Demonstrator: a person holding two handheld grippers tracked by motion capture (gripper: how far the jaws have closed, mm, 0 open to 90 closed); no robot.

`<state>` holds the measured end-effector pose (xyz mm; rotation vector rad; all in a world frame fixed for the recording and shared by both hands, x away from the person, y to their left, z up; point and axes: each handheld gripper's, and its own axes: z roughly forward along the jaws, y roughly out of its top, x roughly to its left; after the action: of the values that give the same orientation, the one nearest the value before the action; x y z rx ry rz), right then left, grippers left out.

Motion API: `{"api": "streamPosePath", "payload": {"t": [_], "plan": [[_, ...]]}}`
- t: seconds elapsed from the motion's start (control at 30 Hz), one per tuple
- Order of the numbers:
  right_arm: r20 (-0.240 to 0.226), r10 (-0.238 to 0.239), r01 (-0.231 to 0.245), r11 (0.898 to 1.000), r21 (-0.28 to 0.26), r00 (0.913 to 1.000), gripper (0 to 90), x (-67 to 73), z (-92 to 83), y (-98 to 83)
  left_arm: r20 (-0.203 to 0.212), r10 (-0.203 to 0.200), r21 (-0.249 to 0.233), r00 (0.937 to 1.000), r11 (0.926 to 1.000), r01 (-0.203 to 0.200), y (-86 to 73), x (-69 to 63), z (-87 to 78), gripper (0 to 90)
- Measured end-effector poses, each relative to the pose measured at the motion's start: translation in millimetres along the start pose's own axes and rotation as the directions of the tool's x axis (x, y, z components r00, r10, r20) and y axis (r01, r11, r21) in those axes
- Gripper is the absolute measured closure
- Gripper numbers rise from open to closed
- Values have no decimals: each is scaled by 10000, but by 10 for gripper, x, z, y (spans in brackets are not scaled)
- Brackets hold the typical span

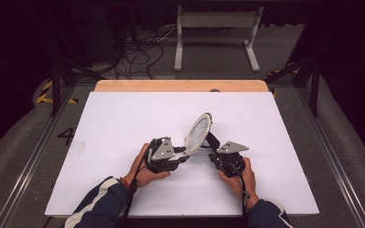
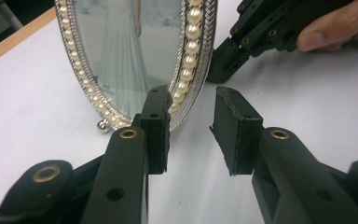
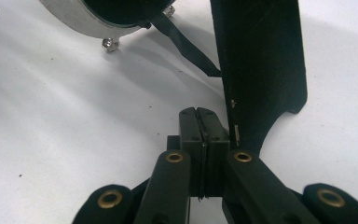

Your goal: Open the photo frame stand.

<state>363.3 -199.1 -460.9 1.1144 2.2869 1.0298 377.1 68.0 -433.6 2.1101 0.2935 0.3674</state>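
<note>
An oval silver picture frame edged with pearl beads stands tilted at the white table centre, its top cut off in the left gripper view. The left gripper, at its seven o'clock, has jaws apart, one pad against the rim (contact unclear). The right gripper, jaws together, sits beside the frame's black back stand; whether they pinch it is hidden.

The frame stands tilted on the table, near its middle, propped by a stand behind it. The left gripper sits just left of its lower rim, perhaps touching it; the right gripper lies right, by the stand.
</note>
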Motion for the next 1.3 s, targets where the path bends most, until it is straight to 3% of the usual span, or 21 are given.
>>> {"api": "streamPosePath", "payload": {"t": [0.13, 0.3, 0.53, 0.6, 0.67, 0.93, 1.13, 1.3], "plan": [[98, 72, -73, 10000, 13, 9999, 900, -37, -10, -6, -22, 29, 86, 10000, 10000, -29, -31, 18, -50, 650], [135, 191, -191, 9998, 9, 9997, 900, -80, -13, -10, -139, 96, 535, 9999, 9985, -88, -103, 22, -123, 602], [102, 189, -188, 9997, -127, 9998, 884, -63, -27, -10, -382, -211, 856, 9990, 9960, 243, -206, 29, -315, 439], [-78, 70, -73, 9994, -339, 9999, 866, -26, -54, 8, -585, -500, 980, 9970, 9936, 556, -273, 16, -403, 373], [-240, -83, 69, 9984, -566, 9997, 820, 36, -80, 35, -745, -715, 1002, 9947, 9918, 788, -332, 5, -464, 293], [-737, -447, 350, 9912, -1276, 9963, 603, 277, -130, 120, -1403, -1536, 986, 9781, 9808, 1681, -607, -40, -766, 162], [-824, -117, -21, 9864, -1643, 9965, 473, 353, -69, 218, -1602, -1615, 1156, 9738, 9767, 1810, -718, -80, -885, 132], [-721, 158, -285, 9836, -1779, 9973, 430, 378, -7, 286, -1757, -1484, 1486, 9732, 9732, 1752, -755, -108, -884, 133]]}}
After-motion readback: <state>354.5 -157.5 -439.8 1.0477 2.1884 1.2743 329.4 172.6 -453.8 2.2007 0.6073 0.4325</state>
